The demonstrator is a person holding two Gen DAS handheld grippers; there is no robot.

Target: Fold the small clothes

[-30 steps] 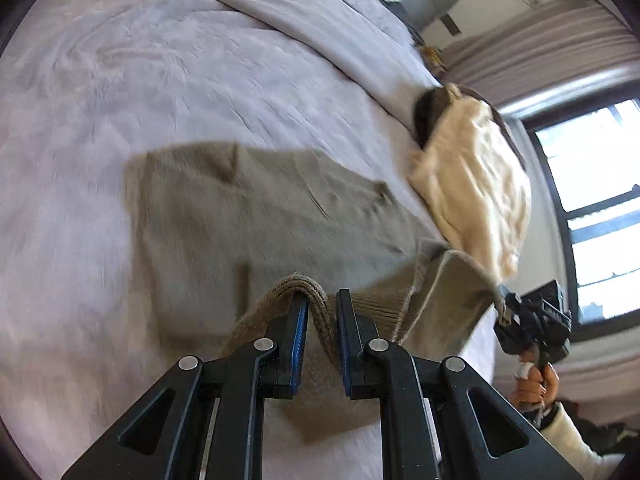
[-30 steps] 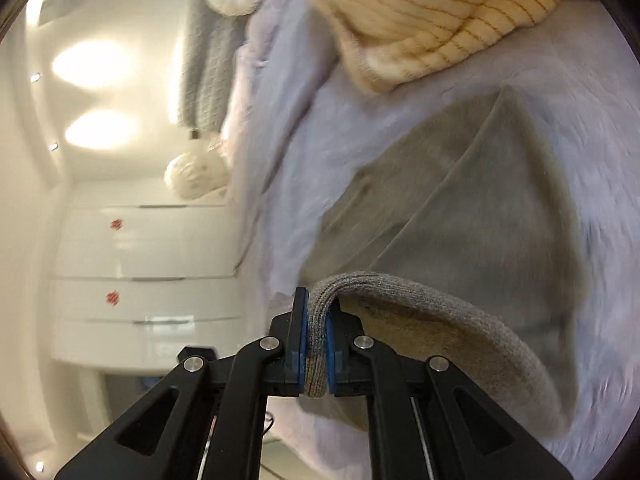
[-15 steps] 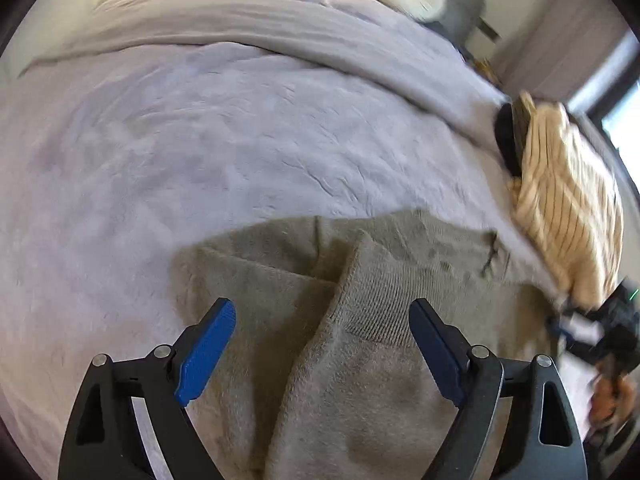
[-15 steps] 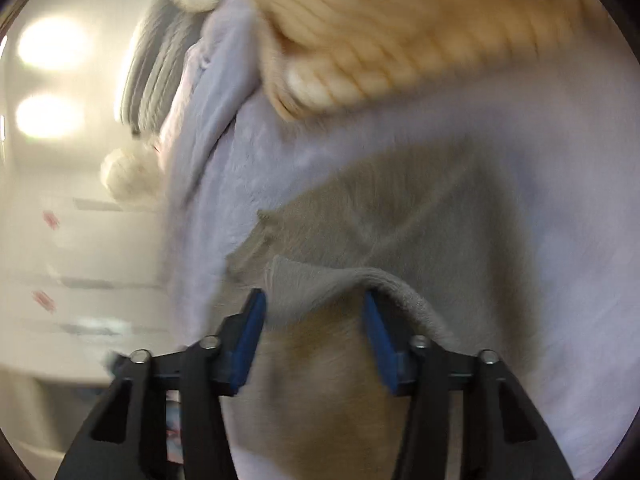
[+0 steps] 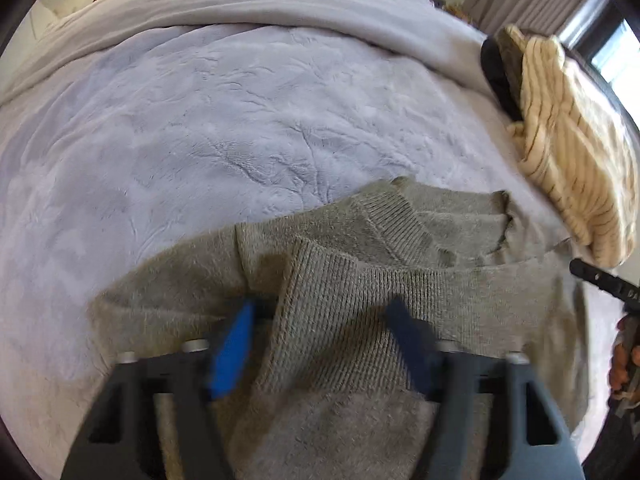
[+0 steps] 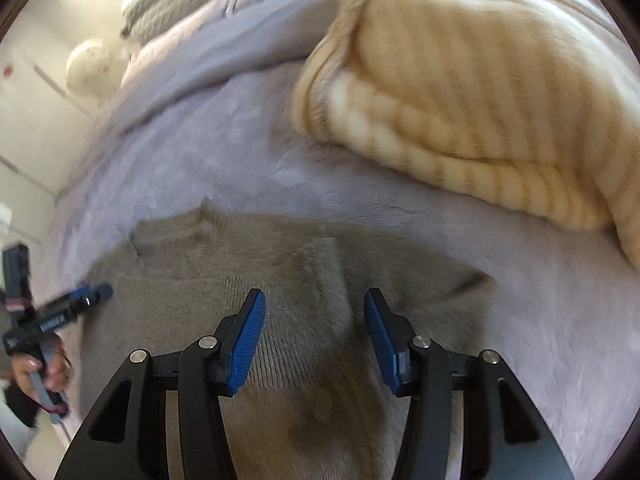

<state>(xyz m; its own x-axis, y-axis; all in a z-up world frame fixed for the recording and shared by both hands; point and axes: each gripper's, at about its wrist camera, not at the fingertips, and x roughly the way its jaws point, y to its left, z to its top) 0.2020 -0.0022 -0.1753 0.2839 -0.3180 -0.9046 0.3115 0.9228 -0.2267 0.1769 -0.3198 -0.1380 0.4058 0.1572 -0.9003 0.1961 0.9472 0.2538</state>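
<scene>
Spread flat on a lilac bedspread (image 5: 208, 128), an olive knit sweater (image 5: 400, 280) beneath the left gripper (image 5: 320, 344) and right gripper (image 6: 314, 332), jaws parted but just narrowing, clamping nothing; far right, a striped cream sweater (image 6: 480, 92).

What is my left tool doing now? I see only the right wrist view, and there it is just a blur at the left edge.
Observer: The left tool is open over the grey sweater. Its jaws have just been closing, and the ribbed hem lies between them, not pinched.
Operator: Is anything hidden under the striped sweater?
Observer: Yes. A dark item sticks out from below the far end of the striped sweater.
</scene>
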